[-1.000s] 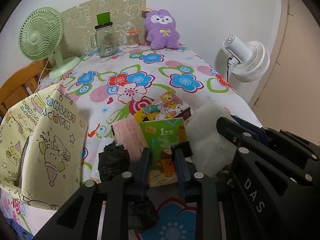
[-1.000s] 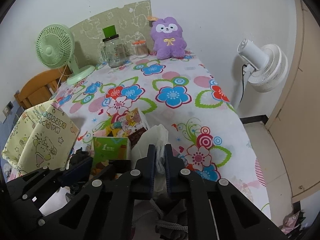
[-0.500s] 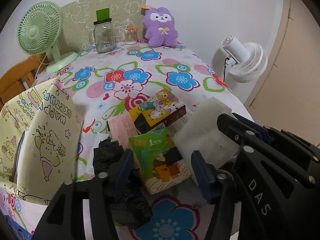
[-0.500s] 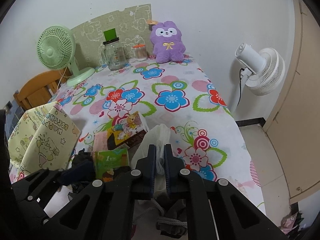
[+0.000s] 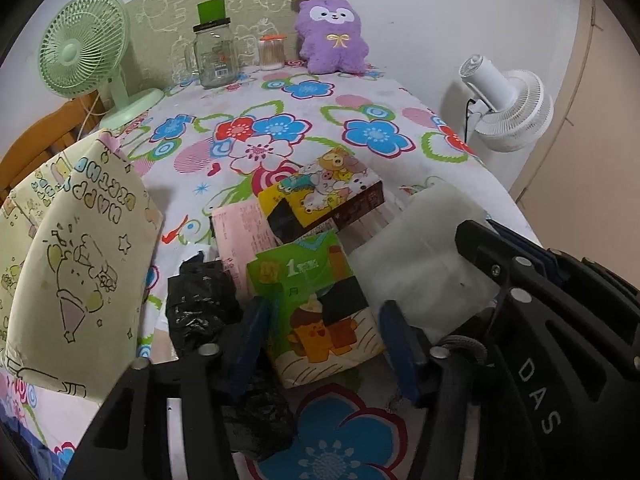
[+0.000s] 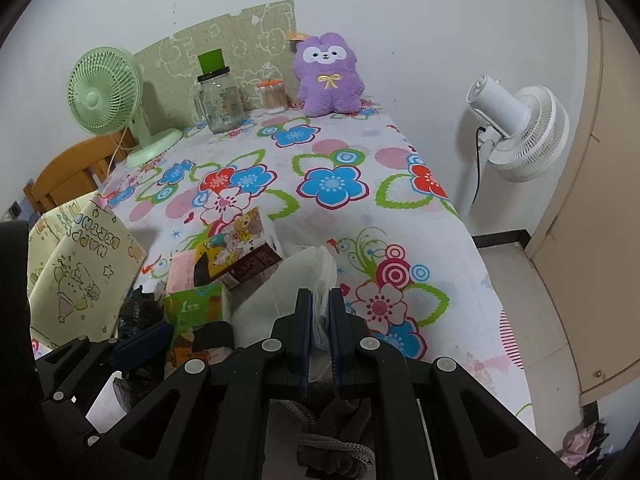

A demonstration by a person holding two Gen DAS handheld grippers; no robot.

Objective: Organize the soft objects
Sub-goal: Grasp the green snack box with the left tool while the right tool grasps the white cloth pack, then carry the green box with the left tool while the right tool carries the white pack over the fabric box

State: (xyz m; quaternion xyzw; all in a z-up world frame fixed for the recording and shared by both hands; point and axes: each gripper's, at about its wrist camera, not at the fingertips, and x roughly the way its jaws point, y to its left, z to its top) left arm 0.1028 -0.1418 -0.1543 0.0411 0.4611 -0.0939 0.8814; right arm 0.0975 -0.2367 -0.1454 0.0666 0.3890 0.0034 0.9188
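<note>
On my right gripper [image 5: 472, 240] I can read "DAS" in pale letters along its black body. The green tissue pack [image 5: 316, 304] shows a white "1". The yellow paper gift bag [image 6: 80, 268] carries "HAPPY BIRTHDAY", seen upside down.

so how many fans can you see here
2: a green desk fan on the table's far left corner, and a white fan standing on the floor beyond the table's right edge.

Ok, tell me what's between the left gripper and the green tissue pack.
Nothing visible. The left gripper is open with the green tissue pack lying right between its fingers. Crumpled black plastic sits just left, and the white bag just right.
</note>
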